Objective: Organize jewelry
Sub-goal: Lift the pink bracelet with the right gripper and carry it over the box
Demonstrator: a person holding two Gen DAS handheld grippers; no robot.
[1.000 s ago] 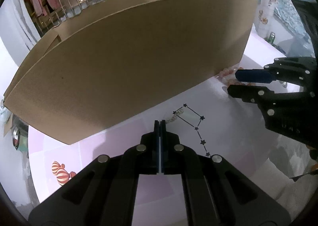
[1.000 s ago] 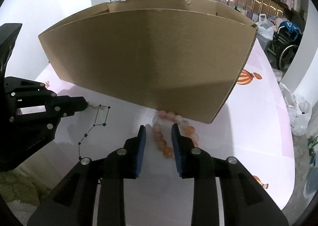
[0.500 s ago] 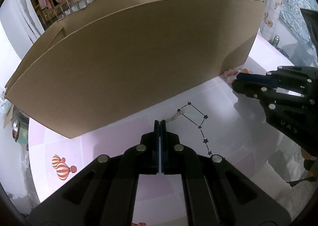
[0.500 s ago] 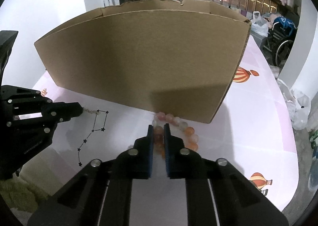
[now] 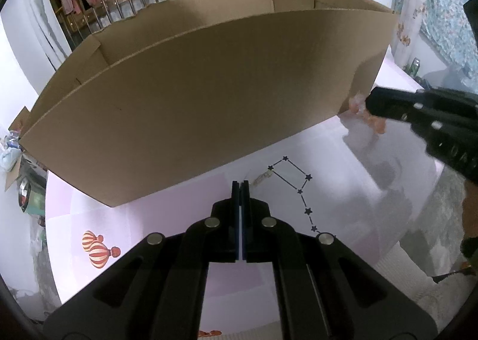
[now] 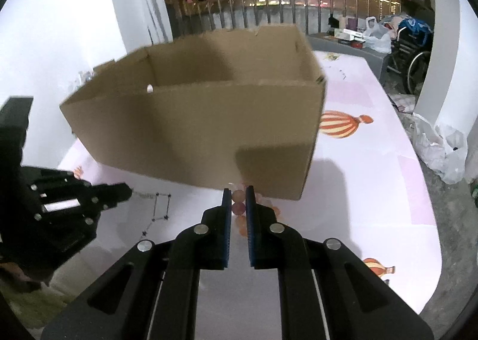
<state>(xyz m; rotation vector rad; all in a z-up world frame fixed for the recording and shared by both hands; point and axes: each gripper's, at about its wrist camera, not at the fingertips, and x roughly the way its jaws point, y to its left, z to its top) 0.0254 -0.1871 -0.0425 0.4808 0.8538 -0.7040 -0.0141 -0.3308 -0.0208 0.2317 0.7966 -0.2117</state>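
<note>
Pale pink sheeting printed with striped hot-air balloons [image 6: 340, 124] and a star-and-line constellation [image 5: 298, 187] covers the desk [image 6: 373, 184]. Beyond it stand a metal railing [image 6: 313, 2] hung with clothes, white walls, and white plastic bags [image 6: 439, 145] at the right edge. An open brown cardboard box [image 6: 203, 130] sits on the desk, its long axis running left to right across both views, open top upward. The bead bracelet [image 6: 239, 208], of pink and orange beads, lies at the box's near right corner, partly between the jaws of the right gripper [image 6: 238, 190]; its string runs roughly away from that camera, though most of it is hidden by the fingers. Those jaws stand narrow, closed on the beads. The left gripper [image 5: 240, 183] has its jaws pressed together with no gap; a thin pale chain [image 5: 263, 176] lies on the desk just beside its tip, at the constellation's corner, and whether it is pinched cannot be told. Compared with half a second ago, the right gripper sits higher, so the box's interior now shows, and the bracelet has come up with it, appearing blurred in the left wrist view; the left gripper is unchanged.
</note>
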